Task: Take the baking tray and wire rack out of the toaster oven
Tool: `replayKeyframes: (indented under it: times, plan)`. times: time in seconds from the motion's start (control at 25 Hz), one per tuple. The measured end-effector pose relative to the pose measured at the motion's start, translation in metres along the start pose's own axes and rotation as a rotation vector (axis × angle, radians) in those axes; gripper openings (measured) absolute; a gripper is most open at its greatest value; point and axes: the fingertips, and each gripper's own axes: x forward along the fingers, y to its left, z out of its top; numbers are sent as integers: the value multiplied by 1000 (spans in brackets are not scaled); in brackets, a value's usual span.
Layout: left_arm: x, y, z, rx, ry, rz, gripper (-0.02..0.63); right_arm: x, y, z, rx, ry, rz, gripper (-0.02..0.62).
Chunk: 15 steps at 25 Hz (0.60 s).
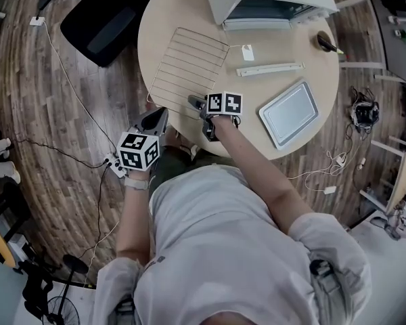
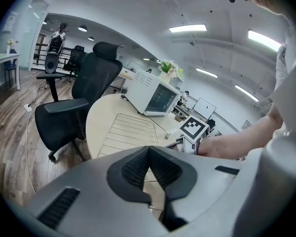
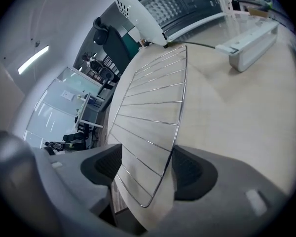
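Wire rack [image 3: 150, 105] corner btwn fingers [image 3: 193, 171] of right gripper [image 3: 147, 168], spread wide; left gripper [image 2: 149, 169] closed.

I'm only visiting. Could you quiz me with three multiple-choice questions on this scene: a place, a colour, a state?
1. Where is the wire rack?
A. on the table, left of the baking tray
B. in a dishwasher
C. on a shelf

2. What colour is the office chair?
A. red
B. black
C. white

3. The right gripper has its jaws:
A. shut on the baking tray
B. shut, empty
C. apart, the rack's corner between them

Key: 1 A, the head view shows it lying there; 2 B, seat and back are black; 3 C, its own view shows them wide apart.
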Motion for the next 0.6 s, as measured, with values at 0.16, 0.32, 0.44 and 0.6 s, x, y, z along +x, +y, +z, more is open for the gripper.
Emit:
replayKeyframes:
  times: [0.16,0.32,0.44,0.6]
  plan:
    - [2,2,4,4,-2,-3,0,-5,-11,0,-13,-13,-56,316]
    - [4,4,7,18,4,-11,0,-15,-17,3,-42,-30,-69,318]
    - [11,2,14,42,7,-32,0,-29,-19,12,-41,-72,-49,318]
    - [21,-9,31,86,2,-68,0,-58,-17,26,-50,-156,-13,316]
